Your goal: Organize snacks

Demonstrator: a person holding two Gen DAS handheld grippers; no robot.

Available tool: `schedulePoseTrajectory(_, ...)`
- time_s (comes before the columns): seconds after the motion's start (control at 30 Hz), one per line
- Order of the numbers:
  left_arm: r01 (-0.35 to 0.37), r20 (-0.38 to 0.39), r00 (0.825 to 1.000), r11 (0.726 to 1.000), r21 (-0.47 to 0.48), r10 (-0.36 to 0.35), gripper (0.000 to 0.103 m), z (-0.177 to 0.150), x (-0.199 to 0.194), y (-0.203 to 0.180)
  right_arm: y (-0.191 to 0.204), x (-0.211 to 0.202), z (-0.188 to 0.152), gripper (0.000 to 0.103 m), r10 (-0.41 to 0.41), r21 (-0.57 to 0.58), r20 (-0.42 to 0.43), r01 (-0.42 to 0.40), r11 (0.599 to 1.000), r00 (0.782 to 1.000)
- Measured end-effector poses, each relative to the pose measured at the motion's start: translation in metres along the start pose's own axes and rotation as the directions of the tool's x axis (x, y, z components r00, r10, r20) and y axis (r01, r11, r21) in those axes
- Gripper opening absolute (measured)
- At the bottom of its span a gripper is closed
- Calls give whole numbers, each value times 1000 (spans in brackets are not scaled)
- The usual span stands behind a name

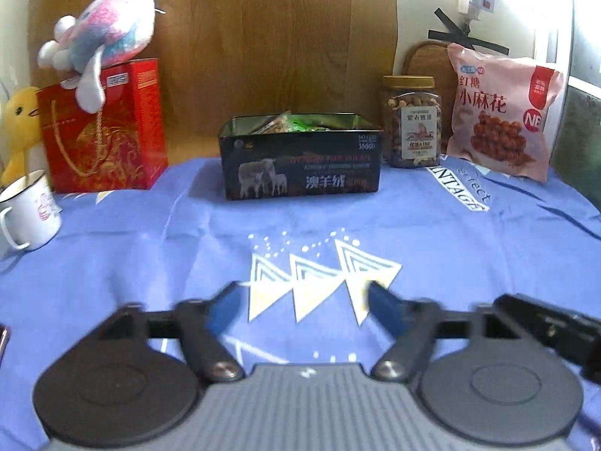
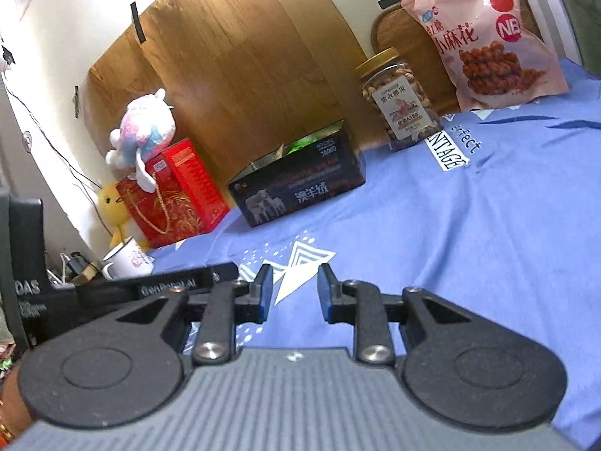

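Observation:
A dark open tin box [image 1: 300, 161] with a sheep picture stands at the back middle of the blue cloth, with small snack packets inside. It also shows in the right wrist view [image 2: 300, 184]. A clear nut jar [image 1: 411, 124] with a gold lid stands to its right, and a pink snack bag [image 1: 501, 112] leans further right. Both show in the right wrist view: jar [image 2: 400, 101], bag [image 2: 484, 34]. My left gripper [image 1: 300, 300] is open and empty, low over the cloth. My right gripper [image 2: 295, 293] is open and empty, beside the left one.
A red gift box [image 1: 105, 127] with a plush toy [image 1: 101, 34] on top stands at the back left. A yellow plush [image 1: 20, 127] and a white enamel mug [image 1: 30, 210] are beside it. A wooden board [image 1: 278, 37] backs the table.

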State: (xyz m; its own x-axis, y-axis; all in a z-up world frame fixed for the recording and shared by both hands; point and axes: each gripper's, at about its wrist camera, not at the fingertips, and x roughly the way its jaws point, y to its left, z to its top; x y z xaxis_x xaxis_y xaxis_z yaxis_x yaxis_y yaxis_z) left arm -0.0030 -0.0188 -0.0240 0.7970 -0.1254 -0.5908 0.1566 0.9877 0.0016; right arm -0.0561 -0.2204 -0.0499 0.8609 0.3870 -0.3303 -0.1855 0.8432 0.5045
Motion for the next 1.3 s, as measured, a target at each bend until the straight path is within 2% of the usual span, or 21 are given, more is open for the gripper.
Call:
schedulePoseTrajectory(0.03, -19, 11, 1000, 1000, 3, 19, 102, -3, -4, -1, 1, -3, -1, 33, 5, 7, 1, -6, 1000, 1000)
schedulePoseTrajectory(0.1, -51, 26, 998, 999, 19, 50, 103, -8, -12, -5, 3, -8, -2, 36, 17, 15, 0, -17, 1000, 1000)
schedulePoseTrajectory(0.23, -53, 9, 999, 998, 16, 53, 103, -10, -19, -4, 9, -14, -5, 51, 23, 11, 6, -23, 1000, 1000)
schedulePoseTrajectory(0.6, -119, 8, 993, 993, 21, 119, 103, -11, -21, -14, 3, -18, -6, 59, -12, 22, 12, 12, 1000, 1000)
schedulePoseTrajectory(0.67, -138, 12, 990, 990, 29, 137, 103, -11, -21, -17, 1, -18, -7, 69, -31, 35, 13, 30, 999, 999)
schedulePoseTrajectory(0.73, -162, 28, 987, 986, 47, 161, 103, -12, -21, -20, -1, -18, -8, 74, -36, 42, 14, 36, 998, 999)
schedulePoseTrajectory(0.83, -182, 51, 983, 982, 59, 179, 103, -14, -23, -23, -2, -18, -8, 75, -39, 43, 10, 38, 998, 999)
schedulePoseTrajectory(1.3, -205, 6, 979, 977, 58, 205, 103, -13, -19, -23, 4, -21, -6, 79, -49, 9, 27, 49, 999, 998)
